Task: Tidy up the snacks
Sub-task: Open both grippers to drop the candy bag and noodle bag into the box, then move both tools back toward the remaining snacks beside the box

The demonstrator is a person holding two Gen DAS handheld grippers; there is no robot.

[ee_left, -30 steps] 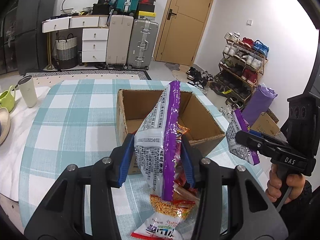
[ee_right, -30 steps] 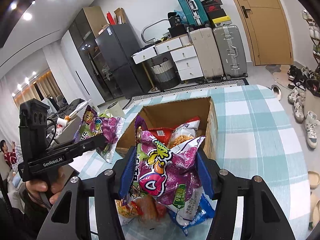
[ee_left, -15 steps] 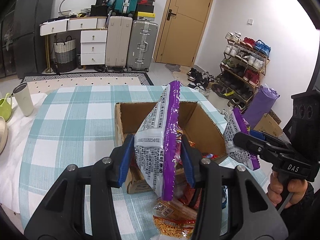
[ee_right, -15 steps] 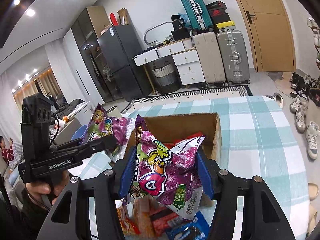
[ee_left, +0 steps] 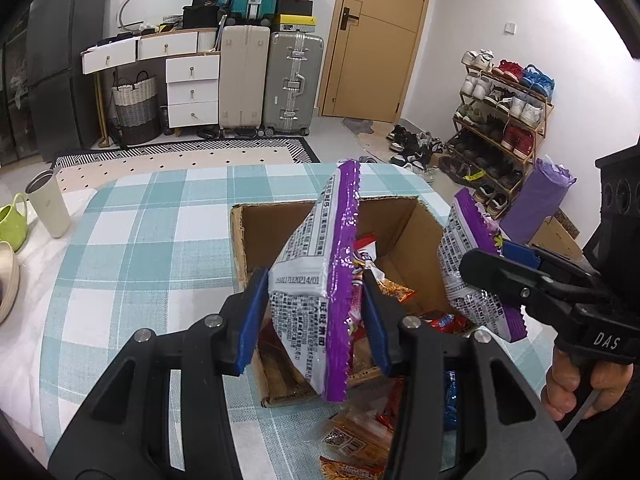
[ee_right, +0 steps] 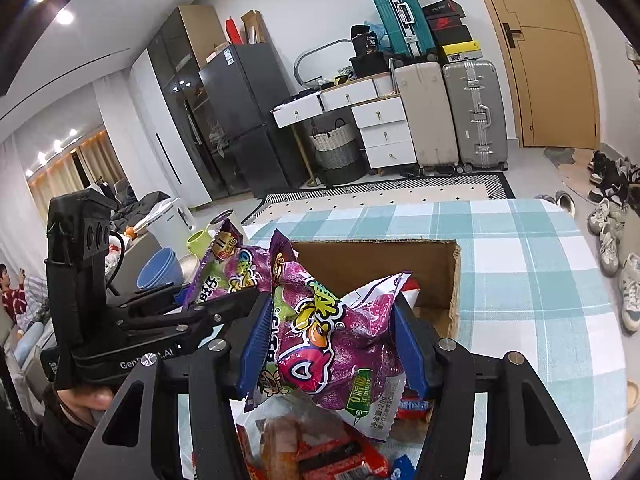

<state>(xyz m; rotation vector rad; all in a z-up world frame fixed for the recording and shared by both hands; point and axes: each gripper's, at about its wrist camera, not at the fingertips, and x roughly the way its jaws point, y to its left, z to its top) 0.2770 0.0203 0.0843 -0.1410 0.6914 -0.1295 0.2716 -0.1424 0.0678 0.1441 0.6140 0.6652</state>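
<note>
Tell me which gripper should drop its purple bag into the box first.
Left, probably. The left gripper holds its purple bag over the cardboard box opening; the right gripper's bag hangs nearer the box's front edge.

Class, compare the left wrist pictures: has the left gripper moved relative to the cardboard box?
Yes. The left gripper with its purple snack bag has advanced toward the cardboard box, now overlapping its opening.
</note>
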